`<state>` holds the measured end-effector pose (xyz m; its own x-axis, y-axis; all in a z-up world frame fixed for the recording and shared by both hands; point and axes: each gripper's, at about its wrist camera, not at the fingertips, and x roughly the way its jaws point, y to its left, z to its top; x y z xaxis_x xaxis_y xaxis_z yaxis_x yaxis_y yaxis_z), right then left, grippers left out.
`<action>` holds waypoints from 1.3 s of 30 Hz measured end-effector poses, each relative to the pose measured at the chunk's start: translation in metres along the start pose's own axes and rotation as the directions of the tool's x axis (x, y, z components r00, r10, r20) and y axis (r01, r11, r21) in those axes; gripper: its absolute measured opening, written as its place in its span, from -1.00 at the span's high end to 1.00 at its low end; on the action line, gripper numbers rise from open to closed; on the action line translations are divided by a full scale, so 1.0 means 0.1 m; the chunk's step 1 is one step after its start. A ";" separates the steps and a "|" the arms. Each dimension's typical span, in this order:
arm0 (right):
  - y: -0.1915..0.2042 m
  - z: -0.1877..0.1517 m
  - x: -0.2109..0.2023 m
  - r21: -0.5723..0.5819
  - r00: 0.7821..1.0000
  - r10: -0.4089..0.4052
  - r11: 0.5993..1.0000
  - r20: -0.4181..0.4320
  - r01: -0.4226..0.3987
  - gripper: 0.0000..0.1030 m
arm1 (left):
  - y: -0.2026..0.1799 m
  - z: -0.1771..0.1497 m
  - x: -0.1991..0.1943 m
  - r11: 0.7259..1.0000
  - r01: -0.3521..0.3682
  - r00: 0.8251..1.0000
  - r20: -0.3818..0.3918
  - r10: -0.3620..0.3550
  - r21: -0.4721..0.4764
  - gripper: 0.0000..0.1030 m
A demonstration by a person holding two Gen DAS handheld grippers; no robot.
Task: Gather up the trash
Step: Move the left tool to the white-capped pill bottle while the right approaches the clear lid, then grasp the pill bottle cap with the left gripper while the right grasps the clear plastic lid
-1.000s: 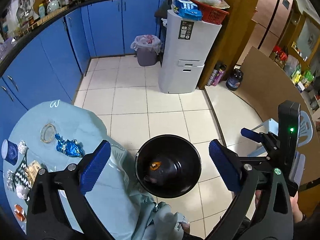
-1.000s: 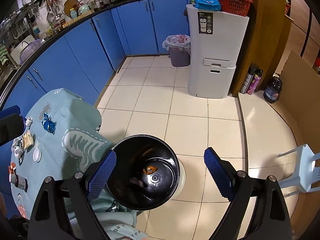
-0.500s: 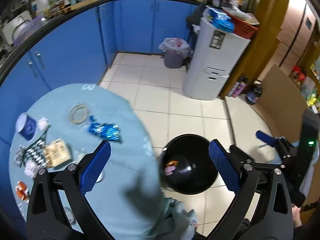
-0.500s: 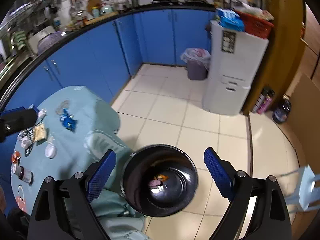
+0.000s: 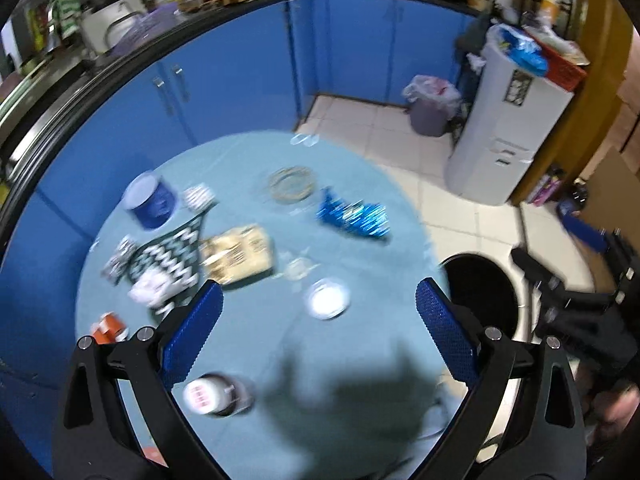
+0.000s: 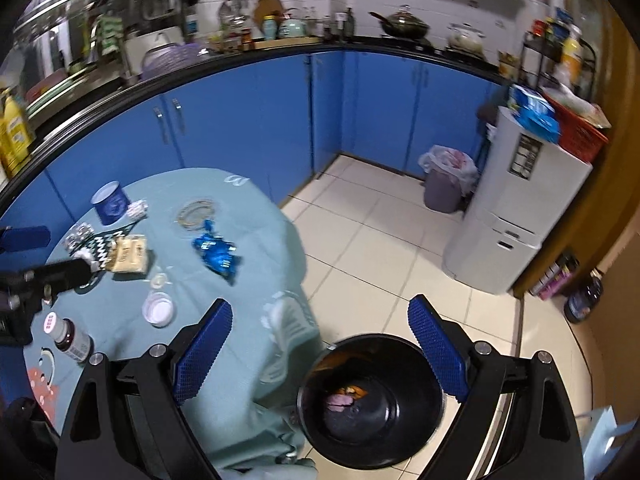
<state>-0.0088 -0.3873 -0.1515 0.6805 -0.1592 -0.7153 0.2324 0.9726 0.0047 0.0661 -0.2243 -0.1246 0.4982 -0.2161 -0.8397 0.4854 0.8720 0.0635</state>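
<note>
I find the trash spread over a round table [image 6: 256,336] under a pale blue-green cloth: a crumpled blue foil wrapper [image 6: 218,254] near the centre, a beige snack packet [image 6: 128,255] to its left, and a white lid [image 6: 159,309] closer to me. A blue tin [image 6: 110,202], a clear glass ashtray [image 6: 196,211] and a dark pill bottle [image 6: 70,338] with a white cap also stand on the cloth. The black trash bin [image 6: 372,404] sits on the floor tiles just beside the table's right edge, with a few scraps at its bottom. My right gripper [image 6: 320,352] hangs over the bin's rim and the table edge, jaws spread wide, nothing between them. My left gripper [image 5: 316,334] is over the table, jaws likewise released and empty; its view is blurred. Beyond stand blue kitchen cabinets [image 6: 248,124] and a white appliance [image 6: 516,208].
</note>
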 end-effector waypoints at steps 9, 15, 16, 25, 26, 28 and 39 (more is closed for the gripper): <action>0.48 0.10 0.19 -0.057 0.996 0.081 0.995 -0.029 -0.082 -0.70 | 0.62 -0.57 0.18 0.996 -0.069 0.990 -0.127 0.062 -0.049 -0.78; 0.77 0.13 0.49 -0.093 0.985 0.144 0.984 -0.091 -0.152 -0.70 | 0.74 -0.85 0.39 0.998 -0.032 0.978 -0.207 0.019 -0.058 -0.61; 0.82 0.12 0.55 -0.099 0.982 0.153 0.982 -0.108 -0.164 -0.70 | 0.77 -0.85 0.40 0.998 -0.026 0.978 -0.210 0.012 -0.064 -0.60; 1.23 -0.02 0.92 -0.187 0.960 0.174 0.958 -0.220 -0.217 -0.70 | 0.99 -0.88 0.60 0.993 0.019 0.968 -0.245 -0.047 -0.113 -0.48; 1.26 -0.03 0.95 -0.191 0.957 0.175 0.957 -0.230 -0.221 -0.70 | 1.01 -0.89 0.61 0.993 0.022 0.967 -0.248 -0.051 -0.116 -0.45; 1.31 -0.04 0.99 -0.195 0.954 0.179 0.954 -0.242 -0.228 -0.70 | 1.03 -0.90 0.62 0.992 0.033 0.967 -0.249 -0.062 -0.119 -0.40; 1.43 -0.08 1.15 -0.223 0.945 0.172 0.945 -0.278 -0.238 -0.70 | 1.06 -0.93 0.68 0.992 0.044 0.964 -0.256 -0.073 -0.117 -0.14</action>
<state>0.0969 -0.2650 -0.2387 0.4898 0.0645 -0.8695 -0.0971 0.9951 0.0191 0.0847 -0.1054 -0.2247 0.2604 -0.1595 -0.9522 0.4194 0.9071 -0.0372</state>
